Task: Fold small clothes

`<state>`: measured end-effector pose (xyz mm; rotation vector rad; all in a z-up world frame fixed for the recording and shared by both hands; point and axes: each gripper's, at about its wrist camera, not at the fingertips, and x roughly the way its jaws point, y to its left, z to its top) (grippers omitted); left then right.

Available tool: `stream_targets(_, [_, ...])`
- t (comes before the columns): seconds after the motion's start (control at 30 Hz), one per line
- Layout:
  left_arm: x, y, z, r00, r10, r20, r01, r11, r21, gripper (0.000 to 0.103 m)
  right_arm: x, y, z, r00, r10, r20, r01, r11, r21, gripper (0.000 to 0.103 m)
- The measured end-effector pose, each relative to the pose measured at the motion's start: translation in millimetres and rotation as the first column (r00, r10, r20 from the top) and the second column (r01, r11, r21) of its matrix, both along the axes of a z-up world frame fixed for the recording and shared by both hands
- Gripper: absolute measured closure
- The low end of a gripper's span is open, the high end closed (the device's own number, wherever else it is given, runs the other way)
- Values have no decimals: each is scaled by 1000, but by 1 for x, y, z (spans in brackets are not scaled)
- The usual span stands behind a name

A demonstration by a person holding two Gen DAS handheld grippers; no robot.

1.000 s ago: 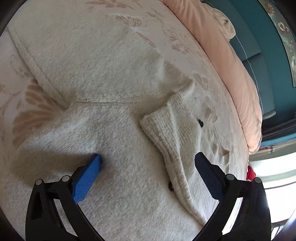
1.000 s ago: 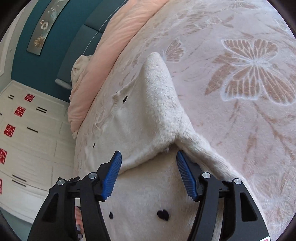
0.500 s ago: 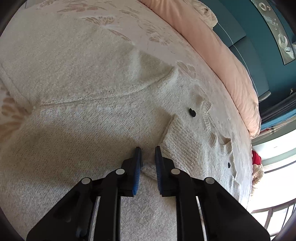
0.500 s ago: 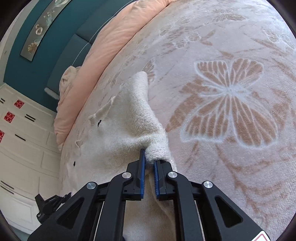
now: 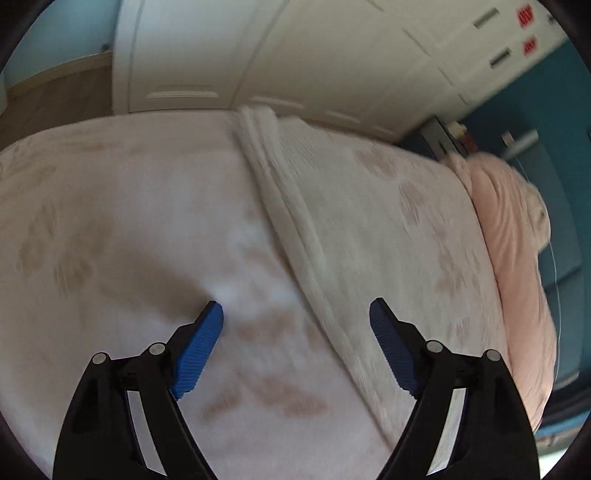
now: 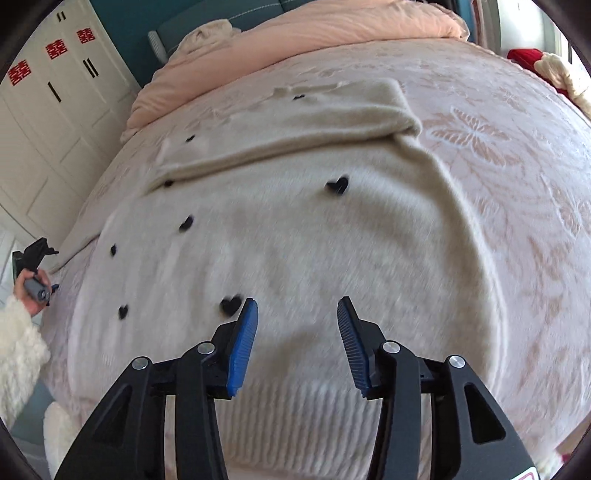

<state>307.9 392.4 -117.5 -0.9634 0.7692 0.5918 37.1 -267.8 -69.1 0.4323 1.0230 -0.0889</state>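
Observation:
A cream knit sweater point(image 6: 295, 229) with small black hearts lies flat on the bed, one sleeve folded across its upper part. My right gripper point(image 6: 297, 314) is open and empty, just above the sweater's lower body near the ribbed hem. My left gripper point(image 5: 295, 317) is open and empty over the bed cover; a cream fabric edge point(image 5: 284, 221), probably the sweater's side, runs diagonally ahead of it. The left gripper also shows at the far left of the right wrist view point(image 6: 35, 258), held in a hand.
The bed cover point(image 6: 517, 184) is pale pink with butterfly patterns. A peach duvet point(image 6: 314, 33) lies along the headboard side. White wardrobe doors point(image 5: 295, 55) stand past the bed edge. A red and cream item point(image 6: 546, 66) lies at the far right.
Both grippers were shut on sweater fabric half a second ago and have let go and opened. The sleeve now lies folded across the sweater. The left gripper has swung away to the bed's side.

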Motion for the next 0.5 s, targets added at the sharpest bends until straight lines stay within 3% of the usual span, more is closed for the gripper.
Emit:
stream_targets(0.1, [24,32,2,999,31,-12,-31,999,18,26,-12,21,-4,998,3,-58,0,999,49,57])
stream_targets(0.13, [35,34,2,999,10,-35,-8,999,40,36,-17,29,-6,998,3,-70,1,999,51,56])
stream_targets(0.17, [47,32,3,997,-16,-70,21,998,63,58,-17,33,-5,997,2,-81,2,999,47,55])
stream_targets(0.23, [65,26,5,990,-83,-117,90,994,59,92,-18,43,-2,996,9,-86,-5,999,41,54])
stream_targets(0.27, [70,19,13,991,-107,-86,111,993,50,93,-18,47,0,996,12,-87,-9,999,36,54])
stream_targets(0.33, [74,-11,47,986,-167,3,166,980,107,93,-16,52,5,997,24,-76,-21,999,31,52])
stream_targets(0.4, [75,-59,87,952,-294,87,277,946,169,93,-13,53,8,997,31,-67,-29,999,27,52])
stream_targets(0.47, [73,-126,126,880,-442,176,408,891,197,93,-11,54,11,998,28,-52,-26,999,35,52])
stream_targets(0.5, [70,-165,143,830,-516,212,478,854,208,93,-11,52,12,999,21,-45,-19,999,43,52])
